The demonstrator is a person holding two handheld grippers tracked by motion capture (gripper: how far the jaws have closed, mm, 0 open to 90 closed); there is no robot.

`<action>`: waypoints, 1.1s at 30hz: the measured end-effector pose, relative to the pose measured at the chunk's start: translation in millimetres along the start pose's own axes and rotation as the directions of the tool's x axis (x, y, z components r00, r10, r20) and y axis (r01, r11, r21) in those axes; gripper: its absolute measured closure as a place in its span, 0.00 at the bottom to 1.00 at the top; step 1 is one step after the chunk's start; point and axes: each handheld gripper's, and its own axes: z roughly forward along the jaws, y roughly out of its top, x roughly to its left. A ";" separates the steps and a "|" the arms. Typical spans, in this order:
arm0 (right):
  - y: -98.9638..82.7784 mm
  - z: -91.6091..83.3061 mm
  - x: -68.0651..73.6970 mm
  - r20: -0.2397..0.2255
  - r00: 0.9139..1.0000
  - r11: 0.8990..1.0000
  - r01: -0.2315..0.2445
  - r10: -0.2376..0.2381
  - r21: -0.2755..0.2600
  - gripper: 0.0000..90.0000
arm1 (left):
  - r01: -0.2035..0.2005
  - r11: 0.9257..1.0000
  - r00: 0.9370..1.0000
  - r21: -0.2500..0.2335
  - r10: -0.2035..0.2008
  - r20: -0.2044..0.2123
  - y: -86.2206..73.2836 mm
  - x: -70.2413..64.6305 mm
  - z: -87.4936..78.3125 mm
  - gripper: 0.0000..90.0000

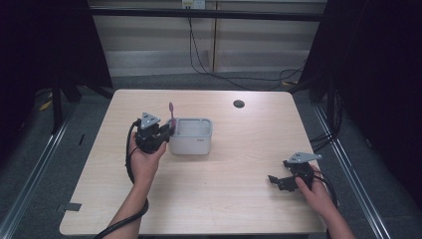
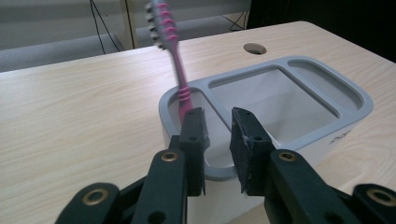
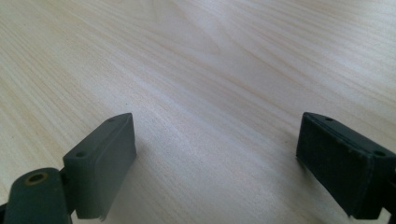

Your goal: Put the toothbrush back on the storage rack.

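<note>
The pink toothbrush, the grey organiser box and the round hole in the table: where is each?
pink toothbrush (image 2: 180, 79), left gripper view, on its handle.
grey organiser box (image 2: 322, 128), left gripper view, on its rim.
round hole (image 1: 239, 103), high view, on its middle.

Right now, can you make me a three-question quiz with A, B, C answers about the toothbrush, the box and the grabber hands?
1. Where does the toothbrush stand?
A. Flat on the table
B. In the end compartment of the organiser nearest the left gripper
C. Between the right gripper's fingers

2. What colour is the toothbrush handle?
A. Pink
B. Green
C. Yellow

3. How do the right gripper's fingers stand?
A. Shut on the toothbrush
B. Shut on the organiser
C. Wide apart over bare table

Answers: 1 B, the left gripper view shows its handle rising from that compartment. 2 A, the ribbed handle is pink. 3 C, the right gripper view shows wood between the fingers.
</note>
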 end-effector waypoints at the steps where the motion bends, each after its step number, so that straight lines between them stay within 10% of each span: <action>1: 0.0 0.0 -0.1 0.000 1.000 1.000 0.001 -0.001 0.000 0.13 | 0.000 1.000 1.000 0.000 0.000 -0.001 0.1 1.1 -1.1 0.83; 33: 0.0 0.0 -0.1 0.000 1.000 1.000 0.000 0.000 0.000 0.13 | 0.020 1.000 0.999 -0.009 -0.019 0.039 -4.4 17.9 -21.8 0.41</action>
